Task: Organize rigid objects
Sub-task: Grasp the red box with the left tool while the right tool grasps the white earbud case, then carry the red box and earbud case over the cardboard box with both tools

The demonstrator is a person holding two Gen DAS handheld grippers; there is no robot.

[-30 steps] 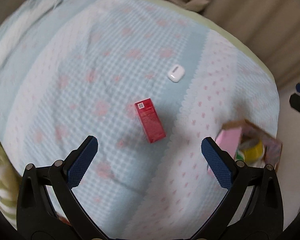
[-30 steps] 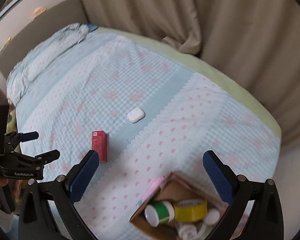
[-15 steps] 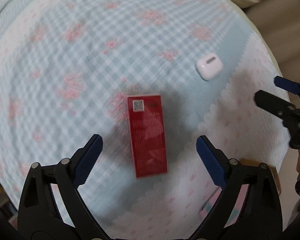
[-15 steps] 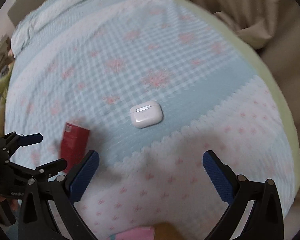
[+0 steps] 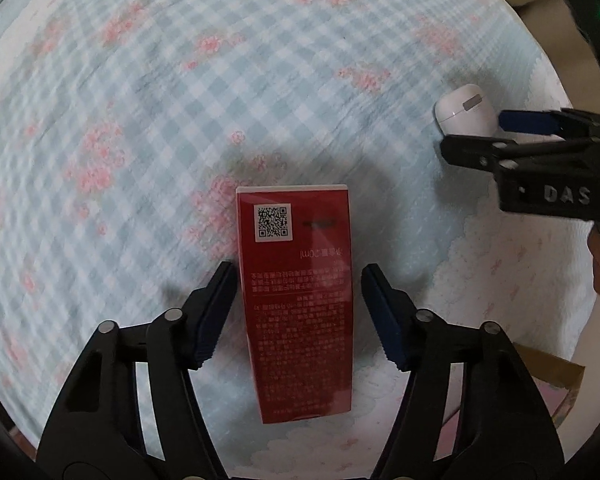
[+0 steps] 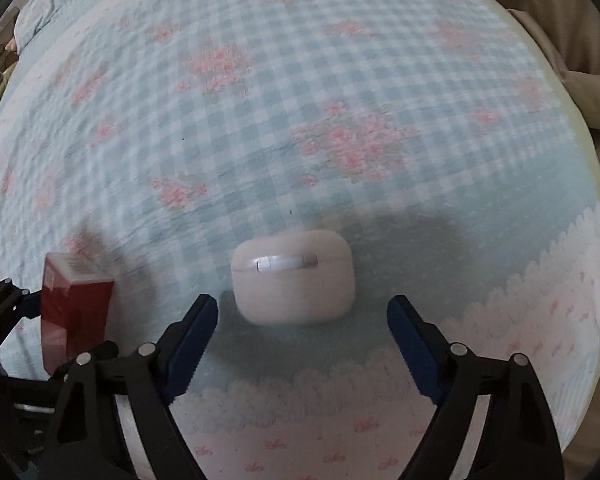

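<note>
A red box (image 5: 300, 300) with a QR code lies flat on the checked bedspread (image 5: 220, 80). My left gripper (image 5: 296, 312) is down around it, one finger on each side with small gaps, jaws open. A white earbud case (image 6: 294, 278) lies on the bedspread just ahead of my right gripper (image 6: 302, 344), which is open and low over the cloth, its fingertips short of the case. The case also shows in the left wrist view (image 5: 466, 110), the red box in the right wrist view (image 6: 74, 312).
The corner of a cardboard box (image 5: 552, 372) shows at the lower right of the left wrist view. Beige curtains (image 6: 580, 40) hang past the bed's far edge. The bedspread stretches wide beyond both objects.
Both grippers have dropped close to the bed. The left one now straddles the red box with narrower jaws. The right one has closed in on the earbud case.
</note>
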